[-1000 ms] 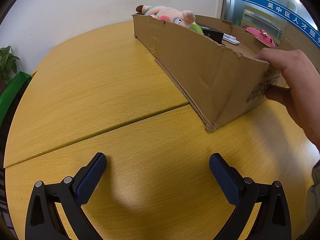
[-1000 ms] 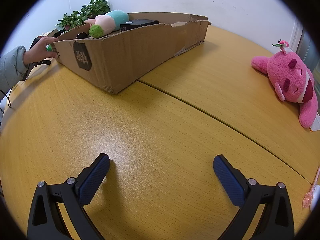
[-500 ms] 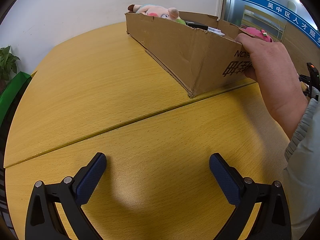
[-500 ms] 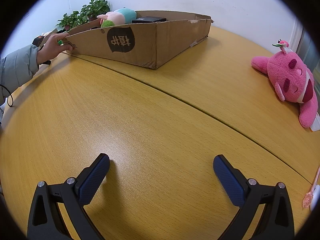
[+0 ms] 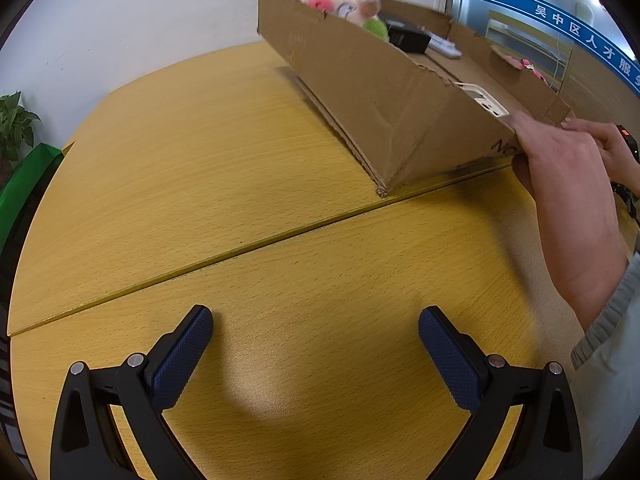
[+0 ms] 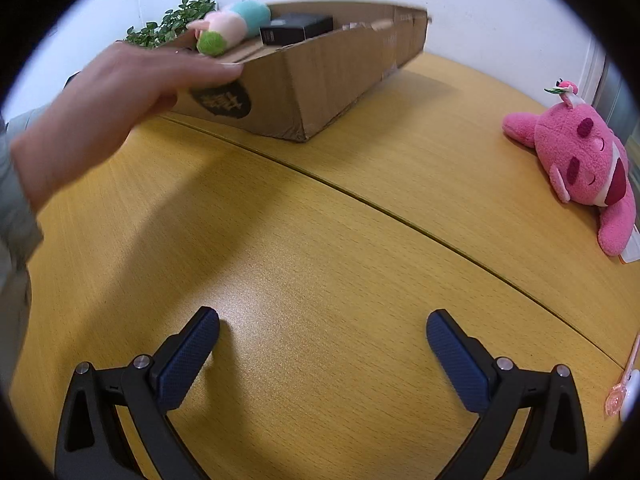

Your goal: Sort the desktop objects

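Observation:
A long shallow cardboard box (image 5: 360, 92) is tilted, its far end raised off the yellow table (image 5: 200, 184); it also shows in the right wrist view (image 6: 332, 80). A bare hand (image 5: 568, 184) grips its near end. Inside lie a pig plush (image 5: 336, 0), a black box (image 6: 296, 28) and a white item (image 5: 486, 100). A pink plush (image 6: 580, 160) lies on the table at the right. My left gripper (image 5: 316, 336) is open and empty, low over the table. My right gripper (image 6: 322, 338) is open and empty too.
A green plant (image 6: 172, 28) stands behind the box. A green object (image 5: 24, 188) and another plant (image 5: 14, 124) are past the table's left edge. A pink spoon-like item (image 6: 624, 384) lies at the far right. A seam (image 5: 240, 244) crosses the table.
The hand has swung the box round and tipped it so its far end rises. The hand has come closer to both cameras. Both grippers have stayed still and open.

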`<state>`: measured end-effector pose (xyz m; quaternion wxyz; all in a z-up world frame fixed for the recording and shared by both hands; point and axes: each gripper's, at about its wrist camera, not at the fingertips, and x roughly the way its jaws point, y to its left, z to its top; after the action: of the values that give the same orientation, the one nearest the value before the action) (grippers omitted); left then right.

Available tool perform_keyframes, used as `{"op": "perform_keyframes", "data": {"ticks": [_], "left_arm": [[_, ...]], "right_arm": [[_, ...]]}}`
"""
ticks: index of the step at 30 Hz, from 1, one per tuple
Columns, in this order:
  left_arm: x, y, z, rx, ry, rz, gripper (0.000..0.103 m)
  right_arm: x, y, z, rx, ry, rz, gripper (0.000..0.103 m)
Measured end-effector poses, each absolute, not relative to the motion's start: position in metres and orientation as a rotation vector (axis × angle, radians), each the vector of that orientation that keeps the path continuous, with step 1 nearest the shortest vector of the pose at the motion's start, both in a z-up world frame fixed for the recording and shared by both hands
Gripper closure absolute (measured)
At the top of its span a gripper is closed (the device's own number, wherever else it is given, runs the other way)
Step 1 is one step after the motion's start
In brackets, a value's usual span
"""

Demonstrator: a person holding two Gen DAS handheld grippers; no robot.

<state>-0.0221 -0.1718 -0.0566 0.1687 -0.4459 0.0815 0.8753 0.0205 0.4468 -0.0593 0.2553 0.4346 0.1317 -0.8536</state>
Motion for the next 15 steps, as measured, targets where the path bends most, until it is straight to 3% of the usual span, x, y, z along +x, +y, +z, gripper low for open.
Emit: {"op": "perform_keyframes", "data": {"ticks": [15], "left_arm": [[-0.0216, -0.1716, -0.0563, -1.267, 0.232, 2.489, 0.0]], "right_arm": [[0.0204, 0.4467, -0.0592, 1.18, 0.358, -2.318, 0.0]]}}
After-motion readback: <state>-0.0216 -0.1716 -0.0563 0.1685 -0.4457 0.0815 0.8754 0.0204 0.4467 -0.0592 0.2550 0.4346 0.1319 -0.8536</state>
